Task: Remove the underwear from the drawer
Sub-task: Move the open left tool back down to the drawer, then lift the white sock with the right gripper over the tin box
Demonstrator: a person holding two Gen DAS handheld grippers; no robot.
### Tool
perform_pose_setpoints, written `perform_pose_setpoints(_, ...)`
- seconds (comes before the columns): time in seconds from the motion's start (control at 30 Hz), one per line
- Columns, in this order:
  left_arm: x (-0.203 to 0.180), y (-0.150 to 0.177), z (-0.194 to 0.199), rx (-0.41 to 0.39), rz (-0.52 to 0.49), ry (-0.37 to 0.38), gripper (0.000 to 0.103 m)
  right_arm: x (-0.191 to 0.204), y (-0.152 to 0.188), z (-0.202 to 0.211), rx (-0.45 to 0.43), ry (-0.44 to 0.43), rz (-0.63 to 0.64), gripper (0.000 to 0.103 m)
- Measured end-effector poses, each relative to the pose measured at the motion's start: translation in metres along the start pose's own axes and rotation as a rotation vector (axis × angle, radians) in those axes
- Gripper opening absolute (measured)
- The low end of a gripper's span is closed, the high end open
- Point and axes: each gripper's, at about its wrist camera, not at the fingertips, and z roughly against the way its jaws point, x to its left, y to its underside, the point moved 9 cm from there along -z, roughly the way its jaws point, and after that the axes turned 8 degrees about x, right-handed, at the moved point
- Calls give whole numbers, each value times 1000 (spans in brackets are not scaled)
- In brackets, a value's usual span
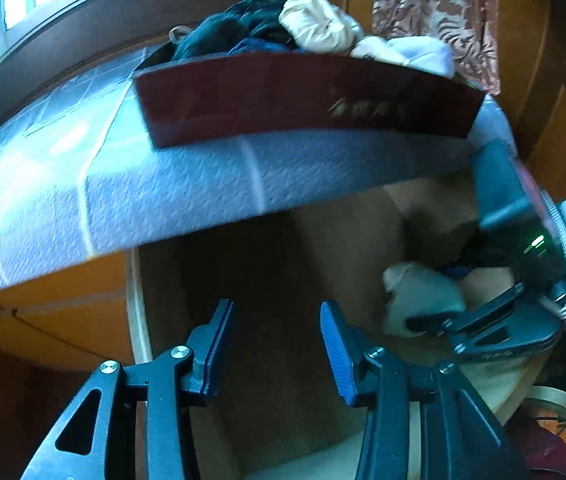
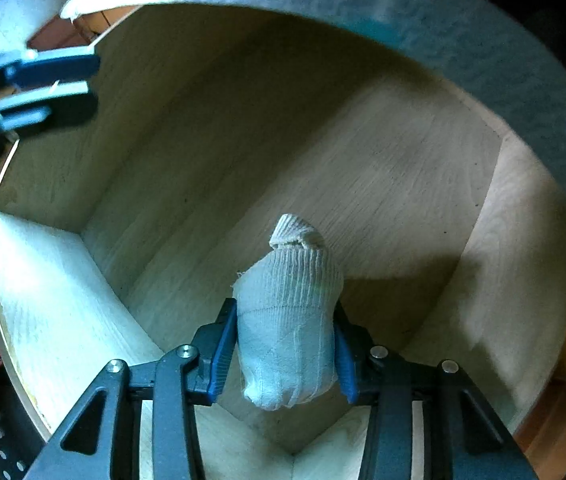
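My right gripper (image 2: 285,340) is shut on a rolled, pale, ribbed garment (image 2: 289,280) and holds it above the floor of the open wooden drawer (image 2: 283,140). Nothing else lies on the drawer floor that I can see. In the left wrist view the same roll (image 1: 419,292) sits in the right gripper (image 1: 439,324) at the right, over the drawer (image 1: 137,308). My left gripper (image 1: 275,320) stands open over the drawer's dark inside with nothing between its fingers. It also shows at the upper left as the left gripper (image 2: 51,76) in the right wrist view.
A red-brown box (image 1: 283,96) rests on the pale quilted cloth (image 1: 123,184) above the drawer. It holds a dark garment (image 1: 243,24), a cream one (image 1: 319,24) and a white one (image 1: 415,54). A patterned curtain (image 1: 435,8) hangs behind.
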Motion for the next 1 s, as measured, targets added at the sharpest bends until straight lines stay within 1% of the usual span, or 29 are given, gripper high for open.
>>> perform_pose_setpoints(0.07, 4, 7, -3, 5, 15, 1, 44, -1, 0, 5, -21, 18, -9, 44)
perform_pose_setpoints(0.13, 5, 11, -6, 11, 27, 8, 44, 0, 2, 9, -32, 12, -20, 44)
perform_pose_setpoints(0.23, 4, 15, -10, 14, 21, -1, 44, 0, 4, 24, -60, -71, -64, 44)
perform_pose_setpoints(0.37, -4, 18, -15, 13, 11, 16, 44, -4, 7, 58, -120, -113, -97, 44)
perform_pose_setpoints(0.5, -7, 21, -19, 13, 16, 33, 44, -8, 10, 94, -179, -102, -100, 44)
perform_pose_setpoints(0.6, -8, 24, -19, 11, 17, 40, 44, -11, 6, 116, -207, -65, -96, 44)
perform_pose_setpoints(0.83, 0, 31, -16, 4, 26, 49, 44, -10, 3, 148, -243, -50, -97, 44)
perform_pose_setpoints(0.9, 0, 34, -13, 1, 30, 52, 44, -17, -2, 153, -256, -53, -95, 44)
perform_pose_setpoints(1.0, 4, 39, -11, -1, 40, 61, 44, -18, -6, 173, -285, -48, -92, 44)
